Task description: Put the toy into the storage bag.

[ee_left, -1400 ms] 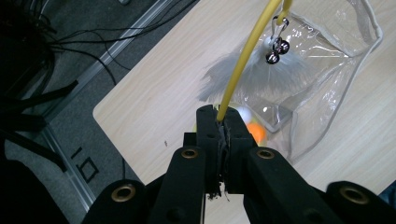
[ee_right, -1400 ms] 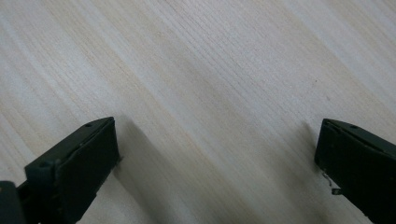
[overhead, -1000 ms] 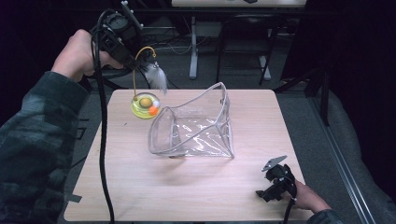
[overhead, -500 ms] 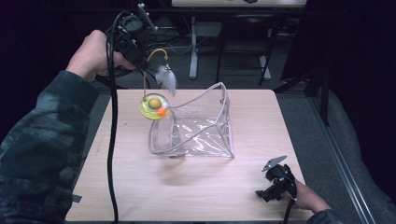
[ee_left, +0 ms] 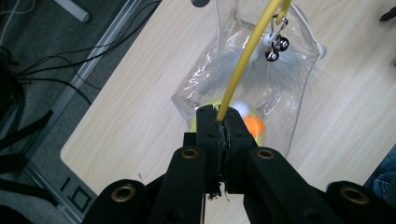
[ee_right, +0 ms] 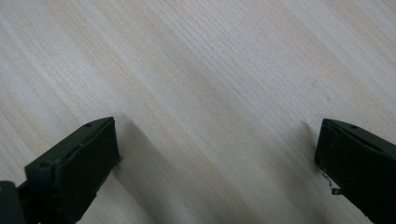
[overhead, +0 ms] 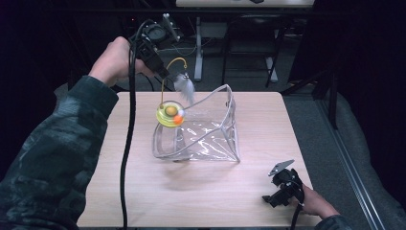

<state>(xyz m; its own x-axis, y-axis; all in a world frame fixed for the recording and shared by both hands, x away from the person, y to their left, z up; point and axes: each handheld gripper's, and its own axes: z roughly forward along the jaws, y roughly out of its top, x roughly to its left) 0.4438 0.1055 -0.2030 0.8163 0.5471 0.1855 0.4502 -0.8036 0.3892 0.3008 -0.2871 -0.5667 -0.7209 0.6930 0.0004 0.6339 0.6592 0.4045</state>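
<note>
A cat toy hangs in the air: a yellow-green disc (overhead: 168,115) with an orange ball (overhead: 178,120), a curved yellow wire (overhead: 168,72) and a grey feather (overhead: 185,87) with small bells (ee_left: 276,46). My left gripper (overhead: 163,73) is shut on the yellow wire (ee_left: 243,65), holding the toy over the open mouth of a clear plastic bag (overhead: 201,132) that lies on the wooden table (overhead: 143,191). In the left gripper view the disc (ee_left: 205,122) and ball (ee_left: 254,126) sit just beyond the pinched jaws, above the bag (ee_left: 285,93). My right gripper (overhead: 279,191) rests open near the table's front right corner, nothing between its jaws (ee_right: 217,158).
A black cable (overhead: 128,143) trails from the left gripper across the table's left side. Chair and table legs (overhead: 198,48) stand on the dark floor beyond the far edge. Bare tabletop (ee_right: 210,70) lies under the right gripper.
My left gripper has carried the toy rightwards and slightly down, from beside the bag's left edge to over its opening. The right gripper has stayed put.
</note>
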